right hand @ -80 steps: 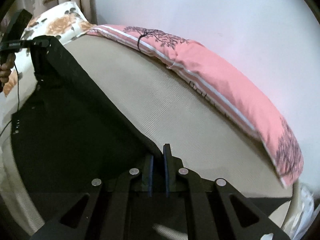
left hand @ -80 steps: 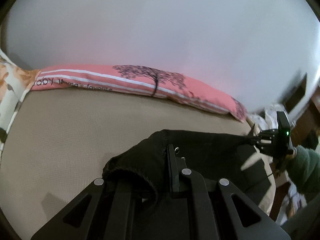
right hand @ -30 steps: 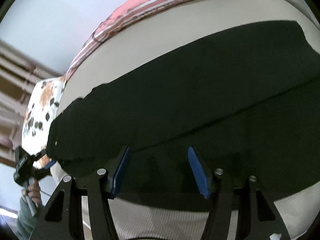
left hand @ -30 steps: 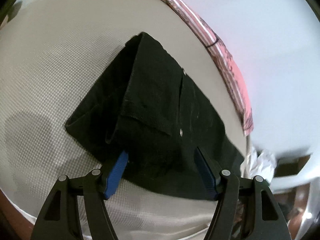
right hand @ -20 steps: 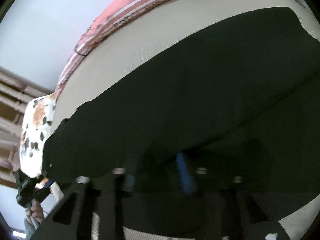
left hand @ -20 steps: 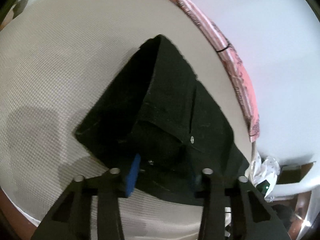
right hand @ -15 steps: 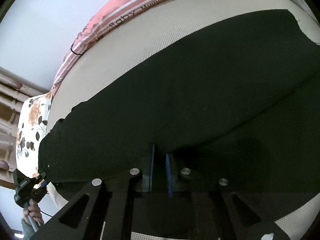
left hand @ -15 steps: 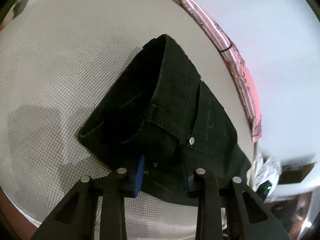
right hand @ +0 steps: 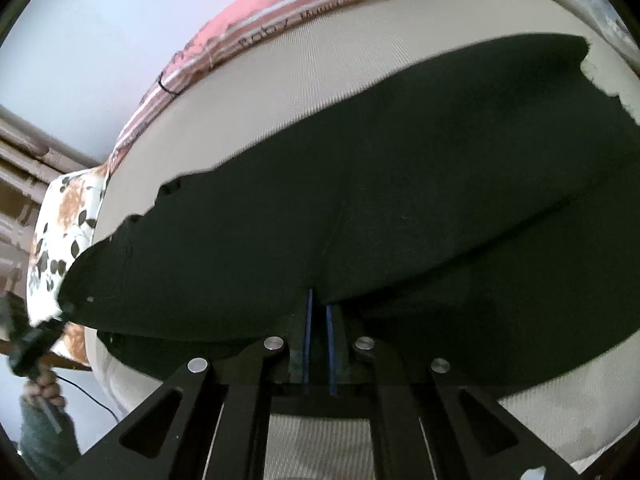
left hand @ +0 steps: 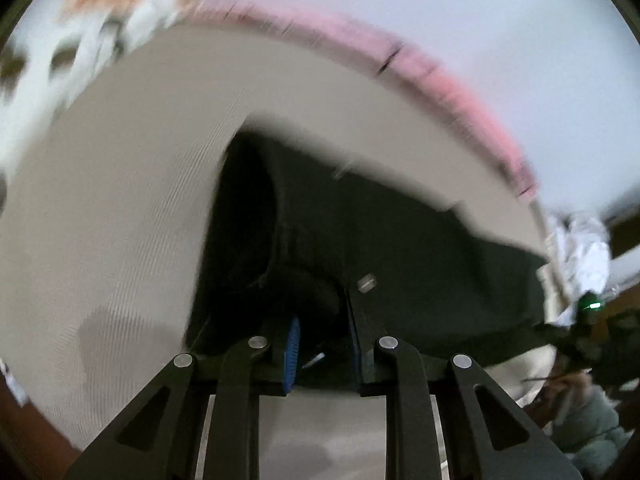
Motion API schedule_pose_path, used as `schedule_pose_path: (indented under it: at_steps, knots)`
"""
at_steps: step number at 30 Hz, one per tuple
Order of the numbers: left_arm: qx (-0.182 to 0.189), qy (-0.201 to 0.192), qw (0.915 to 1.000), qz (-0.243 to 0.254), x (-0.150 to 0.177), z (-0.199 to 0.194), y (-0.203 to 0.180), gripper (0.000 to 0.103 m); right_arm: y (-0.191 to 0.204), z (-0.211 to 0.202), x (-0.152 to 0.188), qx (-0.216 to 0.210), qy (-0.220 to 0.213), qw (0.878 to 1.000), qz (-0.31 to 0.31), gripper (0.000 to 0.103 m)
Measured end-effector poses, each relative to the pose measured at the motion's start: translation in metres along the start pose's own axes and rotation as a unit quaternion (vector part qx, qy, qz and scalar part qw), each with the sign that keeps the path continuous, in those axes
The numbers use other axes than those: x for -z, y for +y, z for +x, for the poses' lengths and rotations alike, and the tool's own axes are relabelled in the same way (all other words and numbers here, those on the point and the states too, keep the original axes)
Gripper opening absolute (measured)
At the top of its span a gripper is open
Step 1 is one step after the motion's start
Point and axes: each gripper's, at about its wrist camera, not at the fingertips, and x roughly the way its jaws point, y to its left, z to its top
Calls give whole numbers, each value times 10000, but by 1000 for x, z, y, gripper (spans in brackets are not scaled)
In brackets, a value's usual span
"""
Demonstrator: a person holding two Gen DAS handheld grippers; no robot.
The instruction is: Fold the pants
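The black pants (left hand: 400, 248) lie stretched along the near side of a beige mattress (left hand: 120, 184). My left gripper (left hand: 322, 340) is shut on the waistband end, close to a metal button (left hand: 367, 282). The left wrist view is blurred by motion. In the right wrist view the pants (right hand: 380, 208) fill the middle, and my right gripper (right hand: 318, 312) is shut on a pinched fold of the near edge. The left gripper shows small at the far left of that view (right hand: 36, 336), the right gripper at the right edge of the left wrist view (left hand: 588, 320).
A pink printed bolster (right hand: 304, 4) runs along the far side of the mattress against a white wall. A floral pillow (right hand: 60, 224) lies at the waistband end. White crumpled cloth (left hand: 580, 248) sits beyond the leg end. The mattress front edge is just below both grippers.
Both grippers were open over the flat pants a second ago; both have since closed on the near edge. The left gripper has swung and lifts the waistband, blurring its view.
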Motion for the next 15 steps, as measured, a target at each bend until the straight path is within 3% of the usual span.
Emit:
schedule_pose_path:
  at_steps: [3, 7, 11, 15]
  knots:
    - [85, 200, 9994, -273, 17, 11, 20, 21, 1, 3, 7, 70, 148, 9998, -69, 5]
    - [-49, 3, 10000, -32, 19, 2, 9, 21, 1, 3, 11, 39, 225, 9997, -105, 5]
    - [-537, 81, 9978, 370, 20, 16, -3, 24, -6, 13, 18, 32, 284, 9996, 86, 4]
    - [-1052, -96, 9915, 754, 29, 18, -22, 27, -7, 11, 18, -97, 296, 9995, 92, 9]
